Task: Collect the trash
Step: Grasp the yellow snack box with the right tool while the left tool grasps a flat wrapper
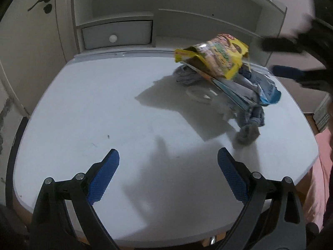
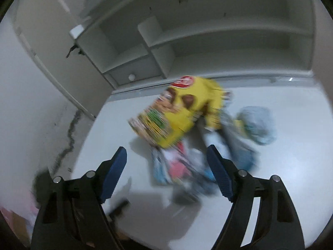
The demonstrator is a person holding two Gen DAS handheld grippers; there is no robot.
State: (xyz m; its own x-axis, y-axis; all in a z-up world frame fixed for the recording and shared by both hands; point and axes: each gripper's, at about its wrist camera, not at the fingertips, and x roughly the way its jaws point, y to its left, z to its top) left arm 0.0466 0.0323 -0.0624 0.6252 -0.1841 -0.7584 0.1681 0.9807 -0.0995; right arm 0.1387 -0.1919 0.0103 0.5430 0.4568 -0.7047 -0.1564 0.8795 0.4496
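Observation:
A pile of trash lies on the white table. A yellow snack bag lies on top, over a blue and white wrapper and crumpled grey cloth. A tape ring lies beside the pile. My left gripper is open and empty, low over the near table, well short of the pile. In the blurred right wrist view my right gripper is open above the pile, the yellow bag just ahead of the fingertips. The right gripper also shows in the left wrist view, beyond the pile.
A white shelf unit with a small drawer stands at the table's back edge. A door with a dark handle is at the left. Something pink lies past the table's right edge. A cracked wall is left of the table.

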